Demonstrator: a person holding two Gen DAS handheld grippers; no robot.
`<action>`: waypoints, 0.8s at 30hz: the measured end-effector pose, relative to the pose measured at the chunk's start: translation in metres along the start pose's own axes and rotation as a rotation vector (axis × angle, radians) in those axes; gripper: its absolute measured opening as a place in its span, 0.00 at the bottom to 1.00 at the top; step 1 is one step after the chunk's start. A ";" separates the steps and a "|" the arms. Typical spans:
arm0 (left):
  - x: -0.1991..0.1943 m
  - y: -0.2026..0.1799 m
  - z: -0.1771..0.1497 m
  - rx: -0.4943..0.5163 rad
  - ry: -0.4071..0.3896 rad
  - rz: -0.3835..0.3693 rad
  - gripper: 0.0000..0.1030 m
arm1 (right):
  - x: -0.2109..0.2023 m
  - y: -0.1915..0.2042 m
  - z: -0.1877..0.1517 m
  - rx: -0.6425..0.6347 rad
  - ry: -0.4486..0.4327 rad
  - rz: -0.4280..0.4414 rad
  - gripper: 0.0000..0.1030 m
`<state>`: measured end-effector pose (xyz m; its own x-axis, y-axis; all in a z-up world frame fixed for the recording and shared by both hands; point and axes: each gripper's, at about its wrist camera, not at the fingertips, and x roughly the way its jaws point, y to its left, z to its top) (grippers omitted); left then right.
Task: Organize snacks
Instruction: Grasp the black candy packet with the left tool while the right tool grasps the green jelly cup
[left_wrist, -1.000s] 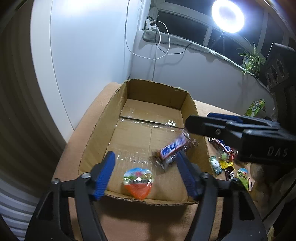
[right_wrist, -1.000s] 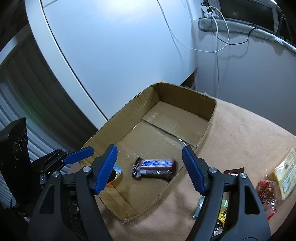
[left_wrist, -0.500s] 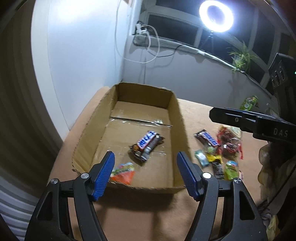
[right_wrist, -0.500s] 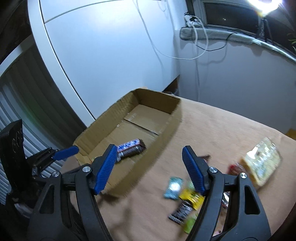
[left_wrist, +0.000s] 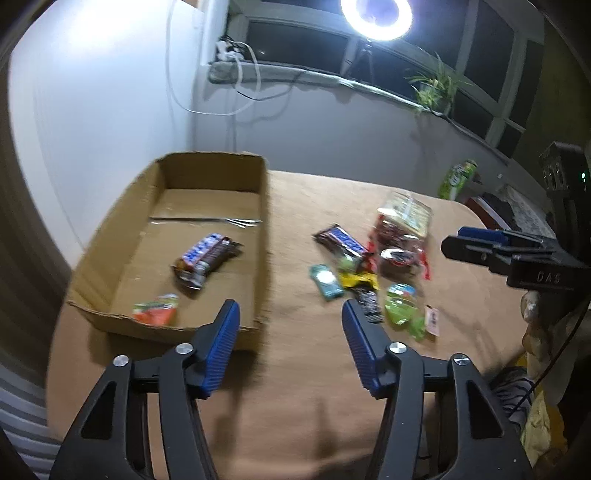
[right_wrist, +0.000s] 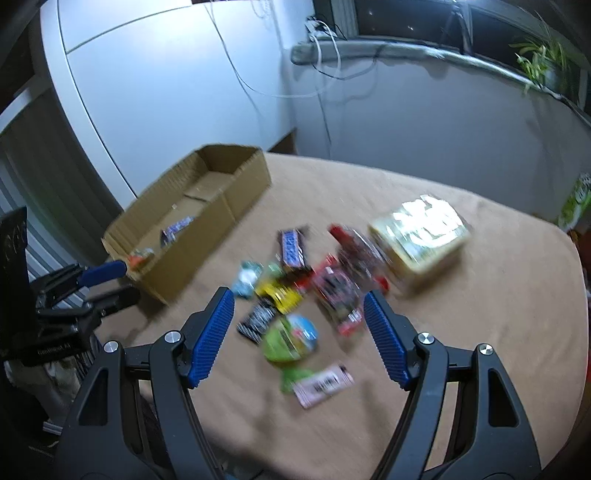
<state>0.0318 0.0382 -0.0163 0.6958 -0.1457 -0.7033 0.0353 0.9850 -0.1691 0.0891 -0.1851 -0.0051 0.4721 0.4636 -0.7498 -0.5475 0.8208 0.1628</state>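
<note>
A cardboard box (left_wrist: 110, 221) (right_wrist: 243, 184) stands at the table's left. In it lie a chocolate bar (left_wrist: 207, 258) and an orange jelly cup (left_wrist: 155, 314). A pile of loose snacks lies on the tan table to its right: a Snickers bar (left_wrist: 340, 240) (right_wrist: 293, 251), a teal candy (left_wrist: 327, 280), a yellow wrapper (right_wrist: 277, 293), a green jelly cup (left_wrist: 400, 302) (right_wrist: 291, 338), red packets (right_wrist: 340, 291) and a clear cracker pack (left_wrist: 406, 216) (right_wrist: 421, 232). My left gripper (left_wrist: 290, 332) is open and empty, above the table beside the box's near corner. My right gripper (right_wrist: 297, 325) is open and empty above the pile.
A green can (left_wrist: 456, 179) stands at the table's far right edge. A wall and a windowsill with cables (left_wrist: 236, 70) lie behind the table. A ring light (left_wrist: 376, 14) shines above. The views are blurred by motion.
Both grippers have pulled back from the box and swung right toward the snack pile. Both stay open and empty. The chocolate bar and jelly cup remain in the box.
</note>
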 end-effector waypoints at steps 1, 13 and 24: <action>0.002 -0.004 -0.001 0.007 0.004 -0.007 0.52 | 0.000 -0.004 -0.005 0.002 0.010 -0.001 0.73; 0.046 -0.041 -0.009 0.018 0.108 -0.120 0.37 | 0.017 -0.022 -0.051 -0.021 0.119 0.004 0.73; 0.080 -0.053 -0.003 0.015 0.166 -0.160 0.28 | 0.049 -0.004 -0.045 -0.105 0.150 0.058 0.61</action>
<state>0.0832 -0.0258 -0.0654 0.5532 -0.3117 -0.7726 0.1469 0.9493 -0.2778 0.0837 -0.1807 -0.0714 0.3336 0.4473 -0.8298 -0.6436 0.7513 0.1462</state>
